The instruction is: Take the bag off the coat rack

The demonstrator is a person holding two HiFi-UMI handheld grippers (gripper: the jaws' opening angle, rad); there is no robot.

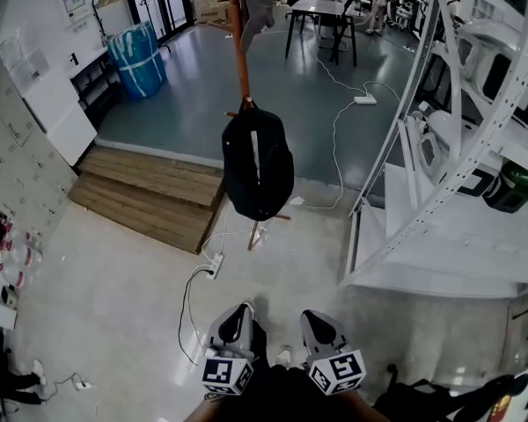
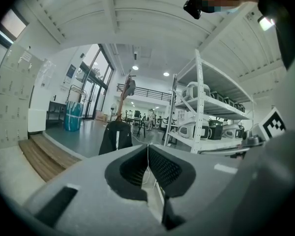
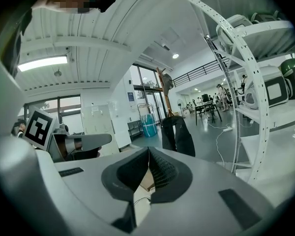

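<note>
Far to your left, near the wall, stands a blue wrapped bundle [image 1: 138,60]. Closer to you a low wooden step [image 1: 150,190] lies where the grey floor gives way to the pale floor [image 1: 114,315]. A white power strip [image 1: 215,266] rests on the pale floor just beside the step's near corner, and its cable trails toward you.

Your left tool [image 1: 238,311] sits low in the head view and points ahead. Its jaws are pressed together with nothing between them, and in its own view the ribbed pads meet along a single line.

The bag [image 1: 257,161] is straight ahead of both tools and well apart from them. It is black with a light stripe down its front, and it hangs on the coat rack [image 1: 238,33], against the wooden pole and clear of the floor. The rack's feet show just below it. In the left gripper view the bag appears a little left of the closed tips; in the right gripper view it appears a little right of them.

Your right tool [image 1: 315,318] is just beside the left one, pointing the same way, with its pads together and nothing caught between them.

At your right rises a white shelving unit [image 1: 440,148]. It carries several white appliances and, near the picture's right edge, a dark green one [image 1: 510,187].
</note>
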